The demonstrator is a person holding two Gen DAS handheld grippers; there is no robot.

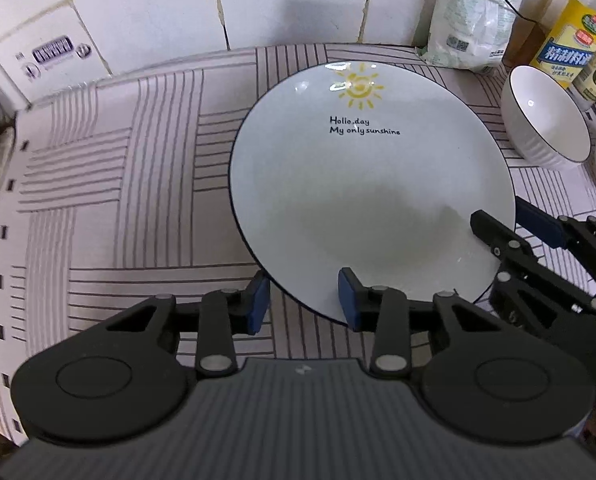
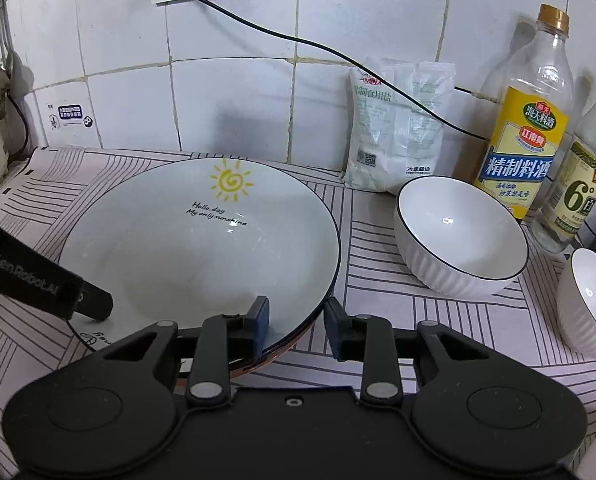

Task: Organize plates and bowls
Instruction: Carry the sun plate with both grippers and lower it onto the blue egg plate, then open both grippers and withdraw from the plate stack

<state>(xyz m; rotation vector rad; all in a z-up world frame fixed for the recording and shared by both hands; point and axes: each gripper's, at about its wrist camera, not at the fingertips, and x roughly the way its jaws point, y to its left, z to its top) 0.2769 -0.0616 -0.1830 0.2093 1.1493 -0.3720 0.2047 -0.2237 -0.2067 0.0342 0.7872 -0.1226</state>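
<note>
Nearest, both grippers straddle the near rim of the plate (image 1: 372,184), which rests on the striped mat (image 1: 137,200). The left gripper (image 1: 304,300) and right gripper (image 2: 295,328) have jaws spread, pads off the rim. It seems to lie on another plate. Farther right, two bowls (image 2: 460,236) stand apart, unstacked: those remain.

The plate (image 1: 372,184) looks like glossy glazed ceramic, smooth, with bright glints near its printed sun, and the ribbed bowl (image 2: 460,236) at its three o'clock has the same shiny glaze. The desk (image 1: 137,184) wears a matt striped cloth-like cover, the wall (image 2: 233,92) behind is glossy tile. Both tongs, left (image 1: 304,300) and right (image 2: 295,326), are matt black plastic with blue rubbery pads and metal pins; the bottle (image 2: 526,128) is clear glass with a paper label.
</note>
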